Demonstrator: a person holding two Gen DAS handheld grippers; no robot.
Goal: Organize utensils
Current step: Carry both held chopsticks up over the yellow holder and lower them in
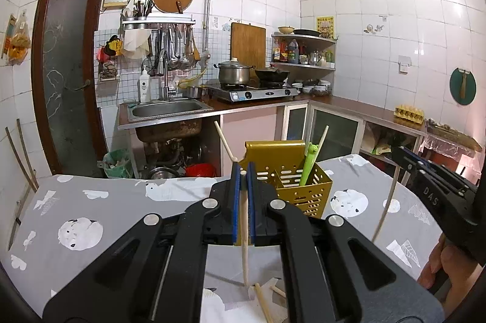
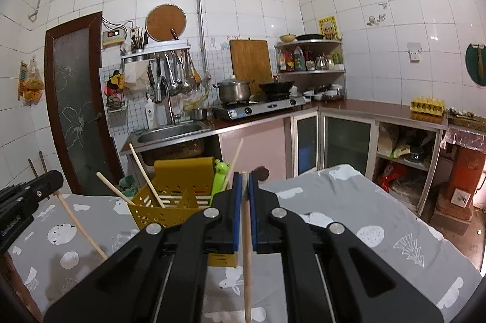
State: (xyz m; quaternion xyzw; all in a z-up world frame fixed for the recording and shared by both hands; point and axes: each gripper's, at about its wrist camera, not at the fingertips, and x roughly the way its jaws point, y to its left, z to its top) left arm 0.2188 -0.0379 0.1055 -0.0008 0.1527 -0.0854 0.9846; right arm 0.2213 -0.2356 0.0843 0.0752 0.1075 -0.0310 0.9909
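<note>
A yellow perforated utensil caddy (image 1: 299,189) (image 2: 170,198) stands on the grey patterned tablecloth. It holds a green frog-handled utensil (image 1: 309,163) (image 2: 219,178) and pale wooden sticks (image 1: 223,140) (image 2: 145,171). My left gripper (image 1: 242,171) is shut on a pale wooden stick (image 1: 244,235) that hangs down to the cloth, just left of the caddy. My right gripper (image 2: 245,175) is shut on another wooden stick (image 2: 247,256), close behind the caddy's right side. The right gripper also shows in the left wrist view (image 1: 437,186), the left gripper in the right wrist view (image 2: 24,201).
More wooden sticks (image 1: 264,304) lie on the cloth below the left gripper. The table (image 2: 349,210) is covered by the grey cloth. Behind are a sink (image 1: 168,108), a stove with pot (image 1: 234,72) and wok, cabinets and a door (image 1: 66,70).
</note>
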